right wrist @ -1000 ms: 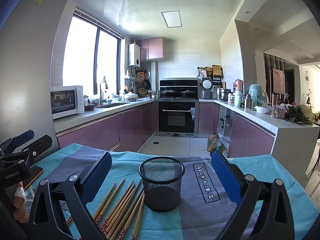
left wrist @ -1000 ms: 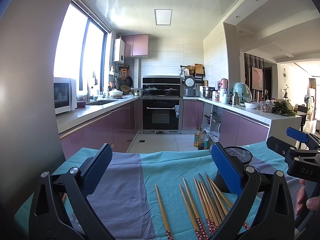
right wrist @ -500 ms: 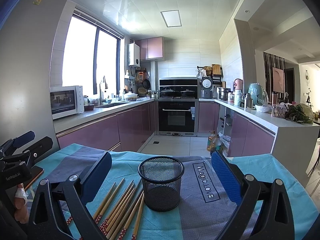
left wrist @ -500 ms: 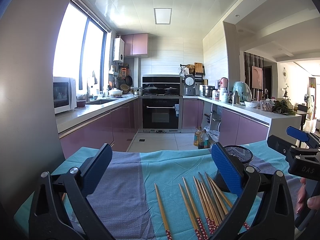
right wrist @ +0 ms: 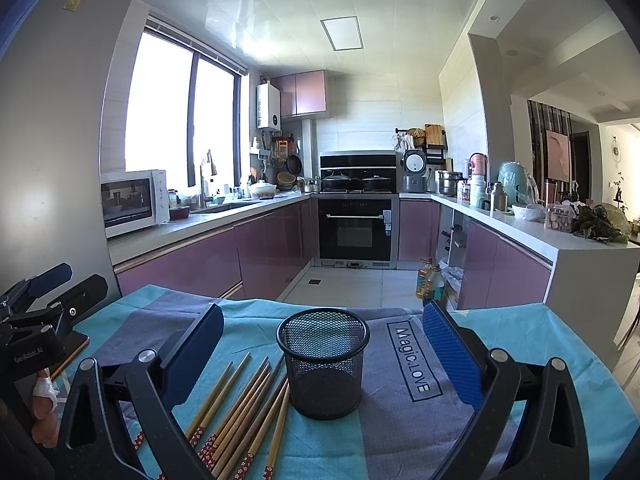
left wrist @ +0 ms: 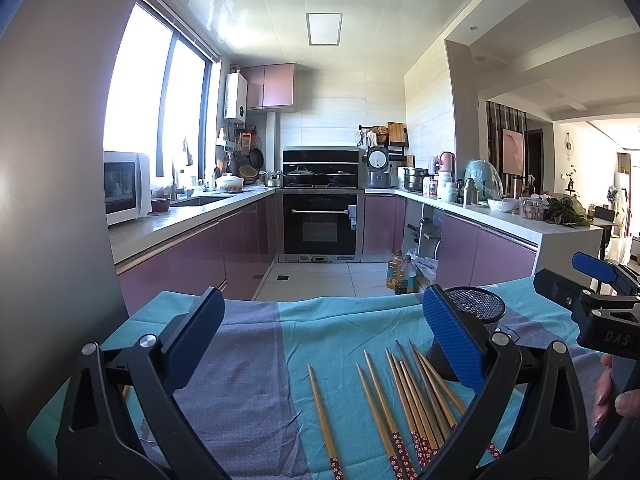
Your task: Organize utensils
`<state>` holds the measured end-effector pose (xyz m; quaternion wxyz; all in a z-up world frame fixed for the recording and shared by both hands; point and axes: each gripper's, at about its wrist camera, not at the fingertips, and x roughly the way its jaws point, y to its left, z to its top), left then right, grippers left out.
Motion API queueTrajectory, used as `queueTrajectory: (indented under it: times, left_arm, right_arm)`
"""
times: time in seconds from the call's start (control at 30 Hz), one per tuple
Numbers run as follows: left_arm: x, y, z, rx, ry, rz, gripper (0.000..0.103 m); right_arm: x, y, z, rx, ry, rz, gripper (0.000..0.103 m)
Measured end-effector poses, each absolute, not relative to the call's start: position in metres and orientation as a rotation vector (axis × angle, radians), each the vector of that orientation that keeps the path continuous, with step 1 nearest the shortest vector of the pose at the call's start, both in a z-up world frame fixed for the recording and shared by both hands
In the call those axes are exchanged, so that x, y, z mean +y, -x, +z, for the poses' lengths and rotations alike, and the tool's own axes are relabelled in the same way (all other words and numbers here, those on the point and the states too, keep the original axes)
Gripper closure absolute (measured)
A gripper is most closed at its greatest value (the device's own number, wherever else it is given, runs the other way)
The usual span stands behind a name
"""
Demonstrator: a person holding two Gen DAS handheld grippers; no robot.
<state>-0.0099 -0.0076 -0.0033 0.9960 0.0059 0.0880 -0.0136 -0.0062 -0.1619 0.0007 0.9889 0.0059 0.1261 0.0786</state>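
Several bamboo chopsticks (left wrist: 404, 404) lie flat on the bench in the left wrist view, slim tapered sticks with red flower-patterned butts, fanned just left of the black wire-mesh cup (left wrist: 476, 310); one stick (left wrist: 322, 416) lies apart, farther left of the cup. A cloth (left wrist: 332, 332) of teal and grey-purple woven bands, lightly creased, covers the bench. The left tool (left wrist: 320, 334) hovers over it with its blue ribbed pads wide apart, gripping nothing. Right of the cup, the right tool's black frame and a fingertip (left wrist: 626, 400) on its handle show at the edge.

Seen from the right wrist, the mesh cup (right wrist: 323, 362) stands upright and round, a smooth rim over fine netting, centred between the spread blue pads of the right tool (right wrist: 323, 354), which touches nothing. The chopsticks (right wrist: 244, 404) lie bunched just left of the cup, the nearest nearly against its base. Right of the cup the cloth (right wrist: 520, 332) carries a boxed "Magic.LOVE" print (right wrist: 412, 360). Far left of the cup sits the left tool's frame.

Against the earlier frames, both views match almost exactly: tools equally open, chopsticks and cup unmoved.
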Motion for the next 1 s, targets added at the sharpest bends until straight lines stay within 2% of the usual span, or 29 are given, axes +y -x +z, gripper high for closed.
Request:
queueTrajectory:
  times: [0.2, 0.37, 0.43, 0.57, 0.63, 0.77, 1.0]
  left_arm:
    - [-0.003, -0.002, -0.013, 0.25, -0.022, -0.041, 0.005]
    - [0.002, -0.022, -0.032, 0.396, -0.048, -0.067, 0.007]
    - [0.004, -0.03, -0.041, 0.465, -0.054, -0.083, 0.011]
    - [0.006, -0.051, -0.067, 0.602, -0.081, -0.126, 0.027]
    - [0.004, -0.06, -0.081, 0.646, -0.093, -0.135, 0.03]
    - [0.0, -0.082, -0.105, 0.748, -0.094, -0.159, 0.045]
    - [-0.002, -0.108, -0.125, 0.87, -0.085, -0.195, 0.061]
  right_arm:
    - [-0.159, -0.005, -0.012, 0.349, -0.003, 0.204, 0.007]
    - [-0.141, -0.028, -0.044, 0.557, 0.076, 0.27, 0.01]
    - [-0.136, -0.037, -0.061, 0.632, 0.107, 0.28, 0.026]
    - [-0.131, -0.055, -0.085, 0.77, 0.09, 0.31, 0.042]
    - [-0.129, -0.061, -0.092, 0.807, 0.088, 0.318, 0.052]
    - [-0.123, -0.07, -0.099, 0.87, 0.093, 0.322, 0.061]
    - [-0.115, -0.082, -0.105, 0.915, 0.084, 0.334, 0.073]
